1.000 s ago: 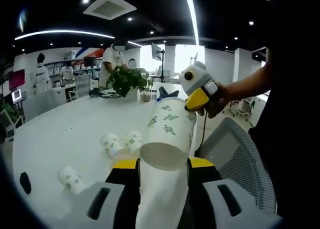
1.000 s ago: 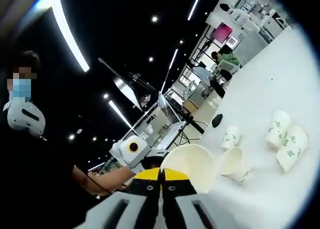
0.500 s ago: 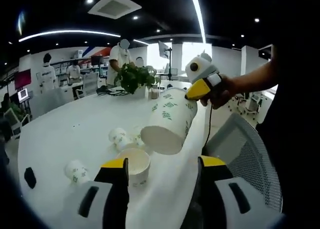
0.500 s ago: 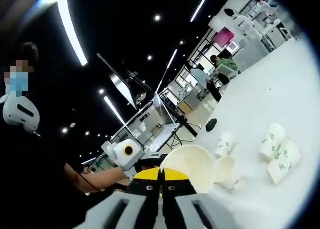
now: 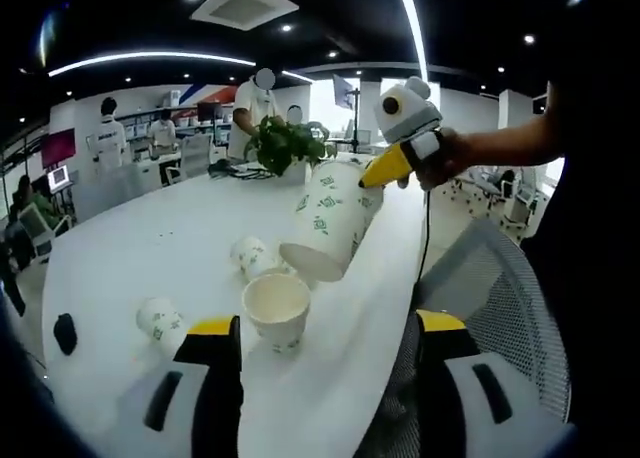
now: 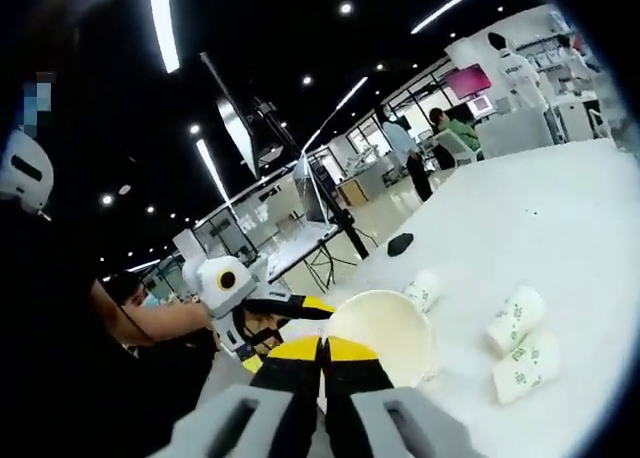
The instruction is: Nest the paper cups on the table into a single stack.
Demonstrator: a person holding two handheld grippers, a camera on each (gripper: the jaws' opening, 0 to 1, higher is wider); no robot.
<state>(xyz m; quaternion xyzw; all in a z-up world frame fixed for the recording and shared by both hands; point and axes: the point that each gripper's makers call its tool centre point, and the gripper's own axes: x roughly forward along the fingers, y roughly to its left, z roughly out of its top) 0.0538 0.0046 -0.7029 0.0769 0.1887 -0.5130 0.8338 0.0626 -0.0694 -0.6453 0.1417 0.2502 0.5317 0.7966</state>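
Above the white table (image 5: 150,248), right tool (image 5: 372,173) pinches a tilted paper cup stack (image 5: 325,228); left tool (image 5: 325,363) gapes wide, gripping nothing. Right gripper view reveals the stack's open mouth; left gripper view, an upright cup (image 5: 276,310).

Left gripper view: left gripper (image 5: 325,353) with jaws spread wide, nothing between them; upright paper cup (image 5: 277,311) on the white table (image 5: 150,248) just beyond the jaws, its mouth unobstructed from above; tilted cup stack (image 5: 328,232) hanging over the table right of it, held by the right gripper (image 5: 372,173), blocking the far-right approach; fallen cup (image 5: 251,255) behind the upright one; another fallen cup (image 5: 162,323) at near left; small black object (image 5: 64,331) near the left edge; broad bare tabletop across the far left; potted plant (image 5: 285,143) at the far end; mesh chair (image 5: 500,308) crowding the near right.
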